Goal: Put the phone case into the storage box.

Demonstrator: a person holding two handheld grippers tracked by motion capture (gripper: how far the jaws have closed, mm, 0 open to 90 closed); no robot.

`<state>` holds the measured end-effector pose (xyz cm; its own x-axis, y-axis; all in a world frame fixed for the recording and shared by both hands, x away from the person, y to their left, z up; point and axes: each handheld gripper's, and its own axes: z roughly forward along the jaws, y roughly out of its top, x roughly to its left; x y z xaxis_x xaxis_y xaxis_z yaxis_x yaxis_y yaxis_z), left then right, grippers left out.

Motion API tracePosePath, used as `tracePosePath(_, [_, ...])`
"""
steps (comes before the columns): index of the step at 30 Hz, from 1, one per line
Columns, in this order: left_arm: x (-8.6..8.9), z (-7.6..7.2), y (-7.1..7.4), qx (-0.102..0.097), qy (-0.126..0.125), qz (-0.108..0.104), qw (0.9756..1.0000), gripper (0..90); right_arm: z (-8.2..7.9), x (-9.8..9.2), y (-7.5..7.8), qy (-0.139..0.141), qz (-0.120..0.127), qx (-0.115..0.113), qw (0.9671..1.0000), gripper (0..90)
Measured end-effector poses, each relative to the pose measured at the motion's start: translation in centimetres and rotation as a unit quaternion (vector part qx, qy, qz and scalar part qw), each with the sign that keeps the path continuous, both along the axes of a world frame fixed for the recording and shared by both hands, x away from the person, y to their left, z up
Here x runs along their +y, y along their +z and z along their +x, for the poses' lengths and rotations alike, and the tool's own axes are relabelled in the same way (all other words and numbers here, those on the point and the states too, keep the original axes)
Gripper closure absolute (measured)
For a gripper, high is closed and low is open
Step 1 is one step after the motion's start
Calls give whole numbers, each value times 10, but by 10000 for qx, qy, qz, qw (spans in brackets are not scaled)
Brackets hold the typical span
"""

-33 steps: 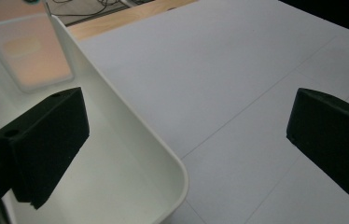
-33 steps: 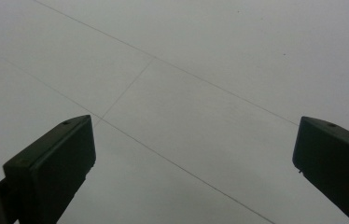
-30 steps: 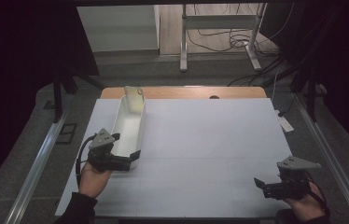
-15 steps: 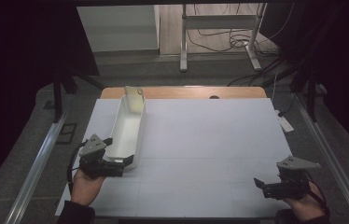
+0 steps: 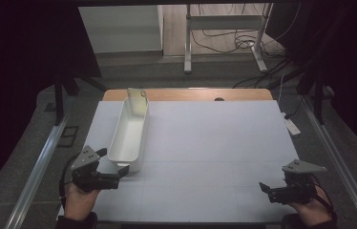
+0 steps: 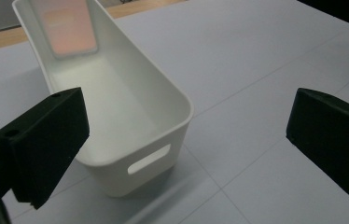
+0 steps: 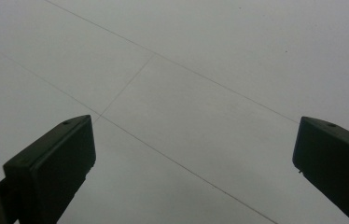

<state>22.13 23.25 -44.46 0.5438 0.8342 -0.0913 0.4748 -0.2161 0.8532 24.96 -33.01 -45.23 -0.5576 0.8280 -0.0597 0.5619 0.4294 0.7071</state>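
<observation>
A long white plastic bin (image 5: 130, 131) lies on the white table (image 5: 215, 143) at the left, lengthwise front to back. A flat pale card-like thing (image 5: 137, 99) leans inside its far end, showing pinkish (image 6: 68, 27) in the left gripper view. My left gripper (image 5: 112, 163) stands open just in front of and left of the bin's near end, apart from it. In the left gripper view the bin's near wall with its handle slot (image 6: 148, 158) sits between the spread jaws of the left gripper (image 6: 186, 149). My right gripper (image 5: 265, 189) is open over bare table at the front right, as the right gripper (image 7: 193, 168) view confirms.
A wooden strip (image 5: 191, 94) runs along the table's far edge. Metal rails (image 5: 38, 167) flank both sides of the table. A small white tag (image 5: 291, 126) lies off the right edge. Desk legs and cables (image 5: 224, 36) stand on the floor behind.
My left gripper has pulled back from the bin's near end toward the front left corner. The bin stays where it was. The right gripper has not moved.
</observation>
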Motion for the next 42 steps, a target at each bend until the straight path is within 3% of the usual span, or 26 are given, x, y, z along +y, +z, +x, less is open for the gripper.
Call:
tracePosePath(24, [15,-28,-8,191,224,-41,9996,0,0,1,0,0,-64,12,10000,0])
tracePosePath(42, [15,-39,-13,329,351,170,9987,0,0,2,0,5,-87,25,10000,0])
